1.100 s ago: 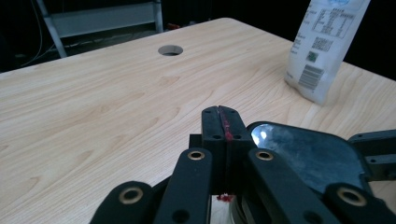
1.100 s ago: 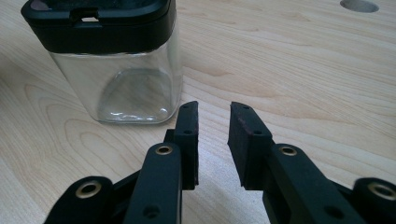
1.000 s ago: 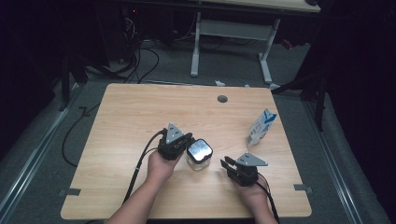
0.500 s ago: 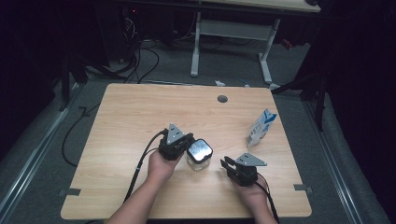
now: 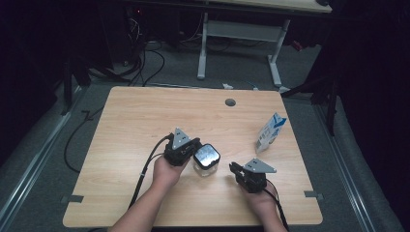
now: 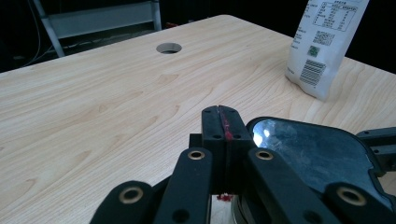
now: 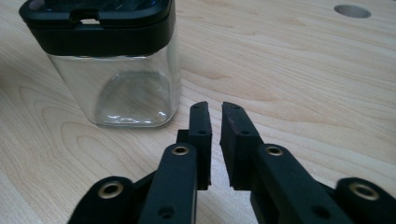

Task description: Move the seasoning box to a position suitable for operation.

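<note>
A square glass jar [image 5: 205,159] with a black lid stands upright near the middle of the wooden table [image 5: 145,121]. It looks empty in the right gripper view [image 7: 116,60]. My left gripper [image 5: 195,148] lies at the jar's left side. Its jaws are shut flat together [image 6: 220,116], with a red smear between the pads, and the jar's lid [image 6: 317,154] is just to their right. My right gripper [image 5: 233,167] rests on the table to the right of the jar and points at it. Its jaws [image 7: 215,112] have just been closing, with a narrow gap left and nothing between them.
A white and blue pouch [image 5: 270,131] stands upright toward the right edge of the table, also seen in the left gripper view [image 6: 327,42]. A round cable hole [image 5: 230,102] is near the far edge. Cables and desk legs lie on the floor beyond.
</note>
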